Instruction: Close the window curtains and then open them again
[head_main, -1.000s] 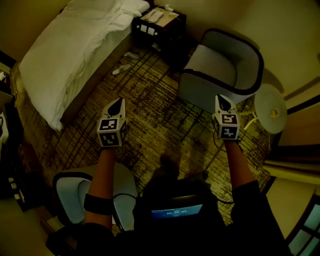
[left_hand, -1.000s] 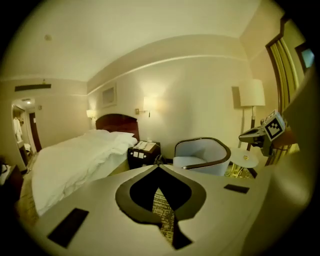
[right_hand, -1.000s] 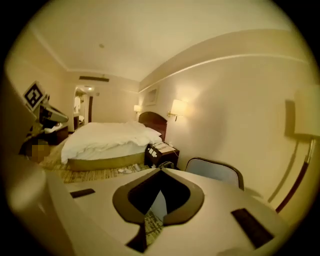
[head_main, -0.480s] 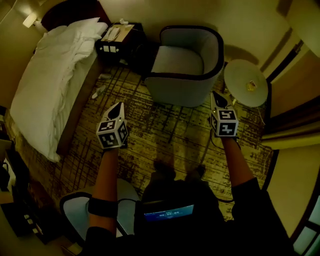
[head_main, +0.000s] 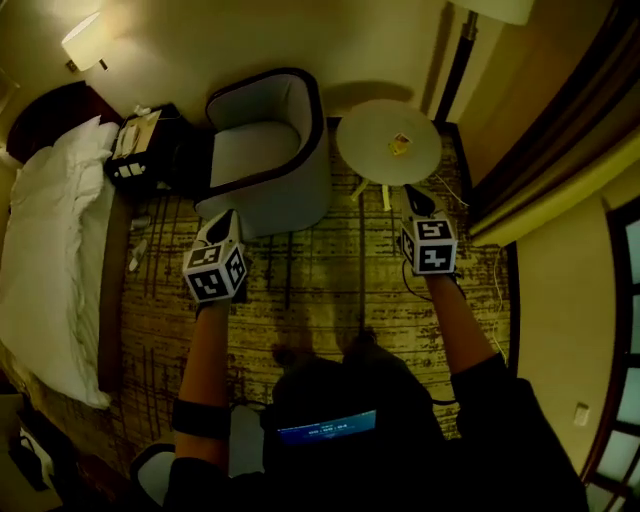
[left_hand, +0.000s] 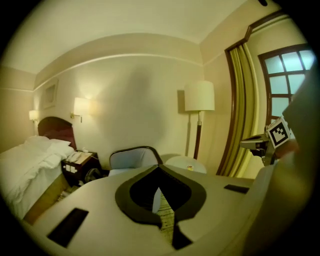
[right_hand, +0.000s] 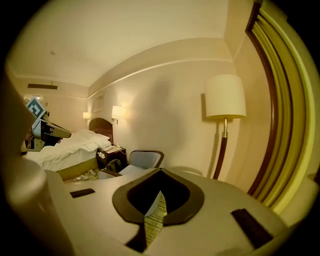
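Observation:
The yellow-green curtains (head_main: 556, 176) hang drawn back along the right wall, beside a paned window (head_main: 624, 330). They show again in the left gripper view as curtains (left_hand: 244, 110) next to the window (left_hand: 282, 75), and at the far right of the right gripper view as curtains (right_hand: 281, 110). My left gripper (head_main: 226, 220) and right gripper (head_main: 413, 197) are held out over the patterned carpet, both shut and empty. Neither touches the curtains. In their own views the left gripper (left_hand: 159, 169) and the right gripper (right_hand: 161, 171) show jaws pressed together.
A grey armchair (head_main: 265, 150) and a round white table (head_main: 388, 140) stand against the far wall ahead. A floor lamp (left_hand: 199, 97) rises by the curtain. The bed (head_main: 50, 260) and nightstand (head_main: 140, 150) lie left. A second chair (head_main: 160, 470) sits behind my left arm.
The view has swung to the right: the bed and armchair slid left, and the curtains and window came in at the right. Both grippers stayed shut, held out in front.

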